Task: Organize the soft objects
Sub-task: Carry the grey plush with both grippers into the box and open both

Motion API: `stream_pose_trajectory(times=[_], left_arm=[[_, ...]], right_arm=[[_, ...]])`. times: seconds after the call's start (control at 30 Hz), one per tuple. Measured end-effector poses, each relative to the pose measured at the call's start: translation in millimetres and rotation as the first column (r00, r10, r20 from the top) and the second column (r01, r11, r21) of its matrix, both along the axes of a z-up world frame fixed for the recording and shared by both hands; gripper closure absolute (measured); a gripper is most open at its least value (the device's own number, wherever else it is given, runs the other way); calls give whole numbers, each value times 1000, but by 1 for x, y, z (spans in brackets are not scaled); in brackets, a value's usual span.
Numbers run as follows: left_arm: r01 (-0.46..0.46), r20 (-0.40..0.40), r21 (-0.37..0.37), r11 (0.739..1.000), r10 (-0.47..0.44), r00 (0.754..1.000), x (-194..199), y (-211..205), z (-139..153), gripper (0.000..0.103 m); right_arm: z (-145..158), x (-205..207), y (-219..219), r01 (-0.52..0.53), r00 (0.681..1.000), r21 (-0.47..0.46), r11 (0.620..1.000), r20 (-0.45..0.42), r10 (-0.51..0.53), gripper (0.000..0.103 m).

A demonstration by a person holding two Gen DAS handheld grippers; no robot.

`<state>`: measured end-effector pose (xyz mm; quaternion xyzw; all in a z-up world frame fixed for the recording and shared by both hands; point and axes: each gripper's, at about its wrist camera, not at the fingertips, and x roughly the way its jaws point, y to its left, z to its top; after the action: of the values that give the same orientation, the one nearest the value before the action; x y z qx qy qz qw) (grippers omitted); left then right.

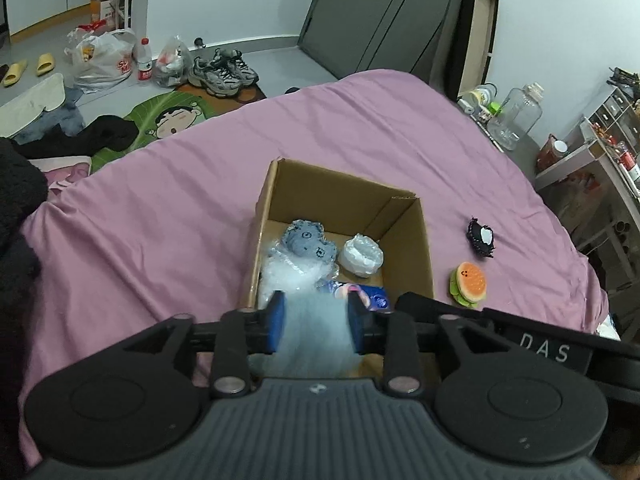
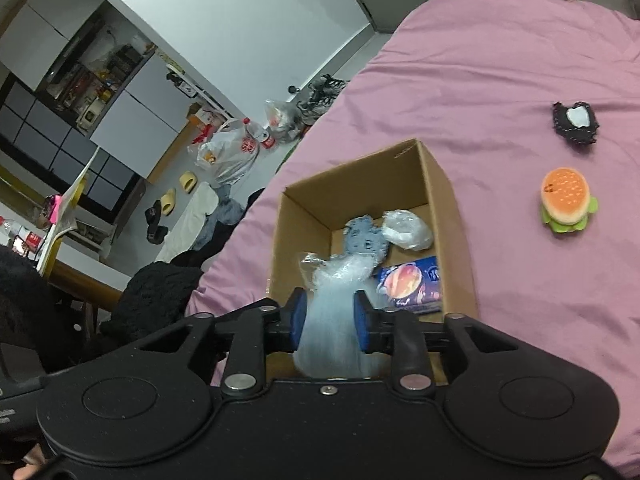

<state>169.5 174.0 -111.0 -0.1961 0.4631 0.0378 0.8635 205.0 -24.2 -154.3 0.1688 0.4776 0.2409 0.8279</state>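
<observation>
Left wrist view: the left gripper [image 1: 316, 322] has its jaws clamped on a pale blue fluffy bundle [image 1: 316, 332], which is blurred; its far end meets crinkled clear wrapping [image 1: 288, 270] inside the cardboard box [image 1: 412, 248]. The bundle's long axis runs straight ahead from the jaws, over the near wall of the box and down toward its floor. Also in the box are a grey-blue knitted toy [image 1: 306, 242], a white wrapped roll [image 1: 362, 256] and a blue packet [image 1: 374, 298]. The box sits on the pink bed [image 1: 160, 200]. On the sheet to the right of the box lie a burger toy [image 1: 468, 282] and, beyond it, a black-and-white piece [image 1: 482, 240], both well apart from the jaws. Right wrist view: the right gripper [image 2: 330, 318] is likewise clamped on the same bundle, which points forward into the box. The burger toy lies ahead and to the right on open sheet, with the black-and-white piece farther on. Judgement: the bundle is all but placed and needs only release. Of the two items outside, the burger toy is the closer, and the right gripper is the better placed to reach it.
</observation>
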Motion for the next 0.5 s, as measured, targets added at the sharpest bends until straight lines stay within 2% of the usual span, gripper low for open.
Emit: stream_pose_trajectory(times=[0.13, 0.37, 0.5], left_arm=[[-17, -1, 31, 999, 17, 1000, 1, -3, 6, 58], [-15, -8, 51, 999, 16, 1000, 9, -21, 14, 52], [-12, -7, 59, 998, 12, 1000, 12, -36, 18, 45]], right_arm=[[6, 2, -12, 12, 1000, 13, 1000, 2, -12, 73], [19, 7, -52, 45, 998, 12, 999, 37, -45, 61], [23, 12, -79, 74, 996, 7, 997, 48, -74, 61]])
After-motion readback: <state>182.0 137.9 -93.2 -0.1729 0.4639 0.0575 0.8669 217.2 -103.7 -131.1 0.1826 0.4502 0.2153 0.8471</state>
